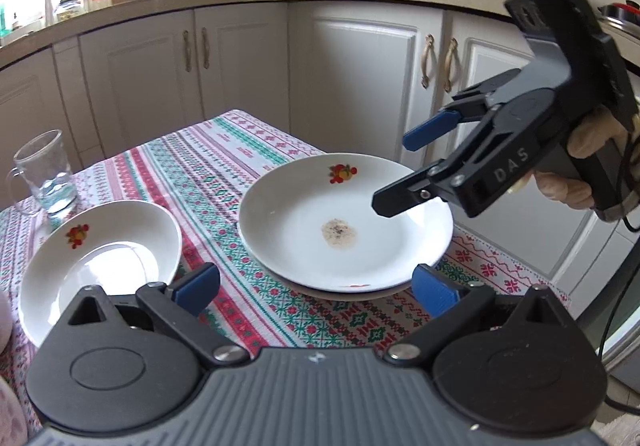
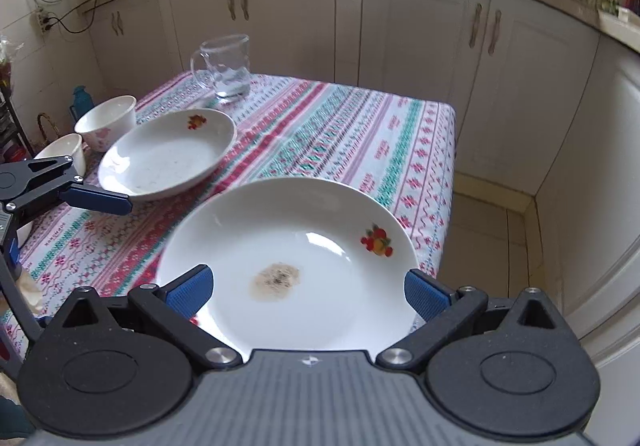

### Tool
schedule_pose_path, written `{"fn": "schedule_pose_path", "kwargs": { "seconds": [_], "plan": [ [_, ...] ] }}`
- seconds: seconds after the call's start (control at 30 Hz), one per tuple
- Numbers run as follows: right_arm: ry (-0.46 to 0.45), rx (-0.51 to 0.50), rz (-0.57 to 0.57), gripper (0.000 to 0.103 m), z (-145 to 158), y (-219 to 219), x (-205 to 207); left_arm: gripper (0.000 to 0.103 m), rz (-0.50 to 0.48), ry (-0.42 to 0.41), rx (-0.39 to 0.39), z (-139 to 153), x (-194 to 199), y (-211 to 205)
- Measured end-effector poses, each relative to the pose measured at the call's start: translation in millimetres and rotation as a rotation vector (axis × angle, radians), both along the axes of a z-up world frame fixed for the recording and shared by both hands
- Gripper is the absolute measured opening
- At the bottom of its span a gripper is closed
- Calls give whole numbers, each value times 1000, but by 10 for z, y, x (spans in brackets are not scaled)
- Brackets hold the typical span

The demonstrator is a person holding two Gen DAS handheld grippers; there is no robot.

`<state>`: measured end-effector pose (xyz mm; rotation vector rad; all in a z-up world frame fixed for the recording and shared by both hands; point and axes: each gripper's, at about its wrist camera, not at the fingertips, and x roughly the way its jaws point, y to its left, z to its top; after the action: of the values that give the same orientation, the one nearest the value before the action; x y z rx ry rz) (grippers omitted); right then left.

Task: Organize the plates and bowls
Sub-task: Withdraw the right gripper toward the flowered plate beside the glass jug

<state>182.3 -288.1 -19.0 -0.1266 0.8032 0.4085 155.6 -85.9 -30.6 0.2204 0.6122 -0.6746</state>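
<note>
table: patterned cloth [image 2: 340,134], plates well apart on it.
stained plate [image 2: 288,258]: near right, on another plate; next one must land centred on it.
second plate [image 2: 168,150]: far left.
right gripper [image 2: 308,290]: jaws wide apart, empty, over the stained plate's near rim.
left gripper [image 1: 316,286]: jaws apart, empty.

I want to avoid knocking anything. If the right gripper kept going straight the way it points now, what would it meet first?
Most likely the stained plate: the open right gripper points down at it, fingers apart over its near rim. Height above it is unclear.
</note>
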Motion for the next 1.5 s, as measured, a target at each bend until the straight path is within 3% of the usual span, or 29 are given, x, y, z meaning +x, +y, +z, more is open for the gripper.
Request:
{"fn": "schedule_pose_path", "kwargs": {
  "seconds": [0.33,0.47,0.6,0.9,1.1,1.5],
  "plan": [
    [-109,1,80,103,220,435,-384,102,232,-11,-29,-40,-110,425],
    [-113,-5,113,103,241,594,-380,102,399,19,43,-202,-2,546],
    [-113,-8,148,103,262,726,-321,102,505,51,80,-381,158,654],
    [-68,-21,250,103,247,947,61,103,530,95,43,-614,417,733],
    [-37,-38,331,103,211,1126,422,103,544,65,18,-638,526,739],
    [54,-68,512,103,37,1563,1261,103,562,91,31,-615,659,762]
  ]
}}
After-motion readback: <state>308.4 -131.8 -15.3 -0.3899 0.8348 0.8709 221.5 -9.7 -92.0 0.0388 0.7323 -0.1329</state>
